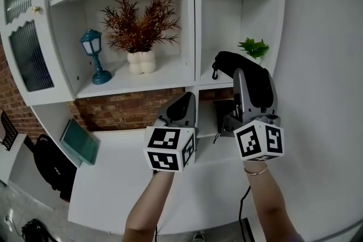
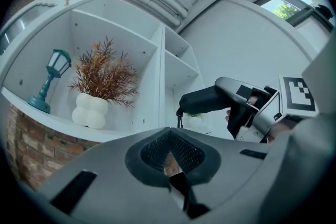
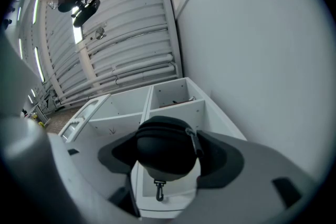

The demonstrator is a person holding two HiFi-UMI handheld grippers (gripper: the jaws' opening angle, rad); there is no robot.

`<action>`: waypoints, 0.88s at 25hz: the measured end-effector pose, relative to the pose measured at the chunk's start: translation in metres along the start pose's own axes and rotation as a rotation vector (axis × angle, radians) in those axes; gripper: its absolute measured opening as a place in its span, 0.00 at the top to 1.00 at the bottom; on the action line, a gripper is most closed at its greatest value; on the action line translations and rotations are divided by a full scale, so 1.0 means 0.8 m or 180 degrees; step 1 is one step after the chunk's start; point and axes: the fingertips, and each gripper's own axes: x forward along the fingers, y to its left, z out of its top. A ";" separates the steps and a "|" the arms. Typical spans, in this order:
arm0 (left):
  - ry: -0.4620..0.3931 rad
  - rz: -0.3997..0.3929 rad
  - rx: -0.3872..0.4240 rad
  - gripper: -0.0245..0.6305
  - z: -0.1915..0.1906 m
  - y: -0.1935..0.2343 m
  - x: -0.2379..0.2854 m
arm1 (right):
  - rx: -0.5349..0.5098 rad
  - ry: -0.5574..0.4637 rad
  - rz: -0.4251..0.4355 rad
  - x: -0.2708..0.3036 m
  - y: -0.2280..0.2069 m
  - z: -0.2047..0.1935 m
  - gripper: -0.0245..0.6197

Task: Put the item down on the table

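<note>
Head view looks down on the white shelf unit; both gripper views face it from below.

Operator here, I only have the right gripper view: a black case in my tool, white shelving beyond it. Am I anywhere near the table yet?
Observer: No. The head view shows the black case up at shelf level, clearly above the white table.
Operator: Where's the other tool?
Observer: The left tool sits just left of the right tool, jaws together, with nothing in it.
Operator: Anything close to the case?
Observer: A small green plant stands on the shelf right beside it.
</note>
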 end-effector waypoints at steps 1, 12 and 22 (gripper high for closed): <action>-0.0005 0.0031 0.0025 0.96 0.003 0.002 0.002 | 0.0007 0.0005 0.0015 0.005 0.000 -0.005 0.46; 0.0060 0.0235 0.0174 0.96 0.004 0.021 0.007 | -0.0103 0.0084 0.0038 0.044 0.009 -0.054 0.47; 0.0100 0.0302 0.0153 0.96 -0.006 0.028 0.009 | -0.0285 0.0352 -0.0019 0.059 0.007 -0.103 0.47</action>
